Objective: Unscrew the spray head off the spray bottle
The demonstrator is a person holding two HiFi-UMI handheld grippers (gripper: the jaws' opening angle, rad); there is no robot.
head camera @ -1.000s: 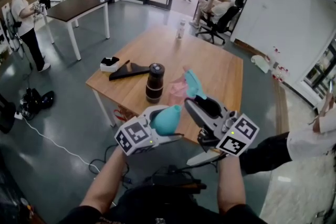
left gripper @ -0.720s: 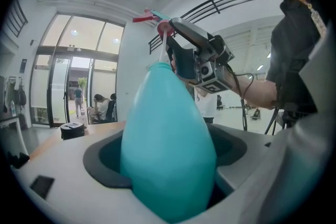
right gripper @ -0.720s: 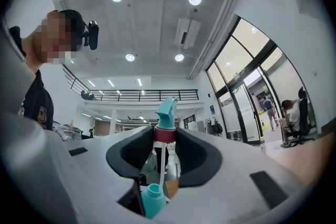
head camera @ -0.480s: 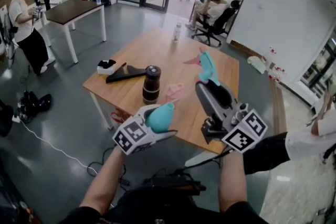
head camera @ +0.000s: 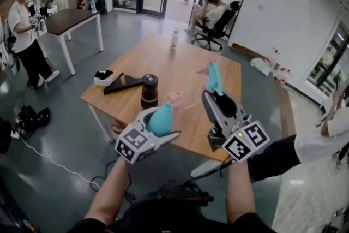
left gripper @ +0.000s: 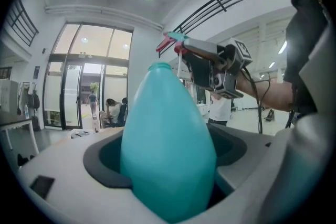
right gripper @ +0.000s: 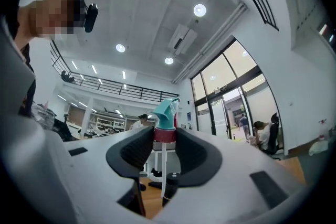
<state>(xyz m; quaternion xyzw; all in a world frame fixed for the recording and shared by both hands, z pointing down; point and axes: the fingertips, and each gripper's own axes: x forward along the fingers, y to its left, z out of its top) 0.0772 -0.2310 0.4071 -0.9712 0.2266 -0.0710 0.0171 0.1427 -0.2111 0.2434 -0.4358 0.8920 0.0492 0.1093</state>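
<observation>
Our left tongs (head camera: 155, 127) squeeze the blue-green bottle (left gripper: 167, 155) and our right tongs (head camera: 214, 96) pinch the spray head (right gripper: 166, 115) by its red ring, apart from the bottle, both above the wooden surface (head camera: 180, 60).

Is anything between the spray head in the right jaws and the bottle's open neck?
Nothing visible. The spray head is clamped in the right gripper, apart from the spray bottle; only open air separates them.
</observation>
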